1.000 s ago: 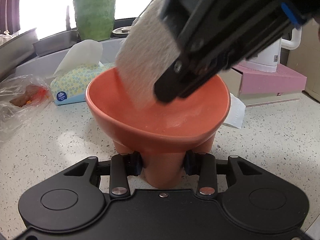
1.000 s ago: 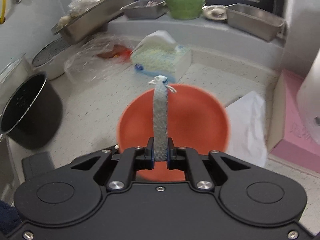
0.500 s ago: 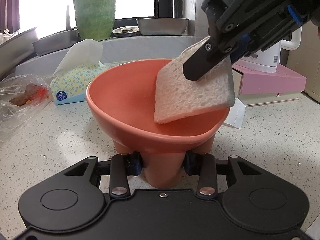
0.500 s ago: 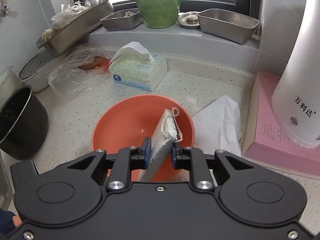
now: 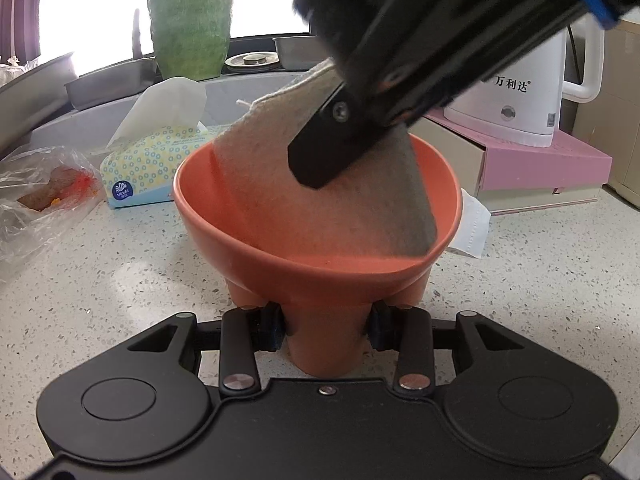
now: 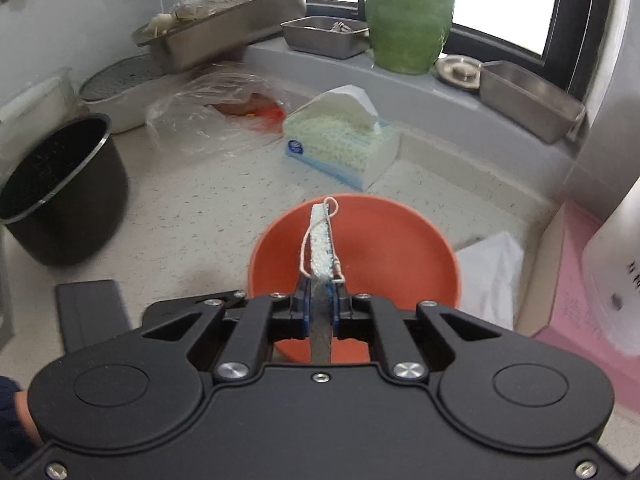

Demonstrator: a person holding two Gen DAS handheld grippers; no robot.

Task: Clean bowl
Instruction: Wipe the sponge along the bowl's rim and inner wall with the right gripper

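An orange bowl (image 5: 320,268) stands on the speckled counter. My left gripper (image 5: 326,326) is shut on the bowl's foot and holds it steady. My right gripper (image 6: 320,300) is shut on a flat beige sponge cloth (image 6: 320,240), seen edge-on above the bowl (image 6: 400,256). In the left wrist view the sponge cloth (image 5: 304,184) reaches down inside the bowl against its inner wall, with the right gripper's fingers (image 5: 340,148) clamped on its upper part. The bowl's bottom is hidden by the sponge.
A tissue box (image 5: 156,160), a plastic bag with food (image 5: 44,196) and a green vase (image 5: 192,20) lie behind. A white kettle (image 5: 524,96) sits on a pink box (image 5: 532,172) at right. A crumpled tissue (image 6: 488,276) lies beside the bowl. A dark pot (image 6: 60,192) stands left.
My right gripper swung the sponge from the bowl's right side back toward the middle and left, turning it more upright inside the bowl. The left gripper and bowl stayed still.
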